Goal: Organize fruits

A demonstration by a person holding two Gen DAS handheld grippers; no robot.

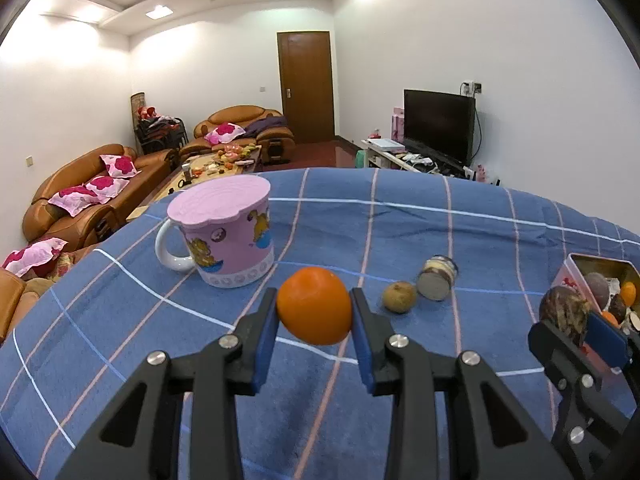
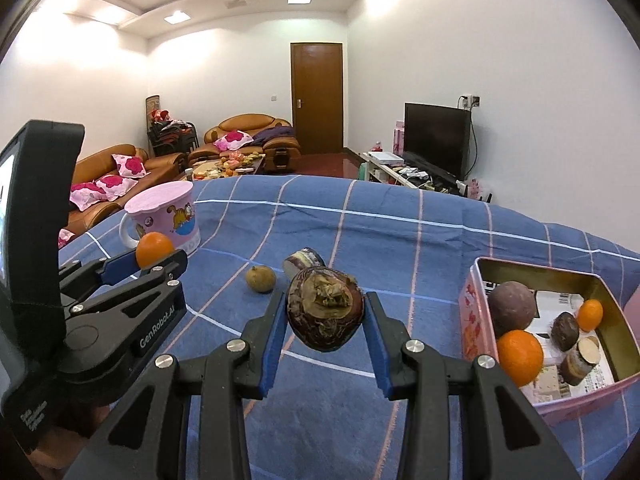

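My left gripper is shut on an orange and holds it above the blue checked cloth. It also shows in the right wrist view at the left. My right gripper is shut on a dark brown, rough-skinned fruit, which also shows in the left wrist view at the right. A pink tin box at the right holds oranges, a purple round fruit and brown pieces. A small brownish fruit lies on the cloth.
A pink lidded mug stands at the left on the cloth. A small jar lies on its side beside the brownish fruit. Beyond the table are sofas, a coffee table, a TV and a door.
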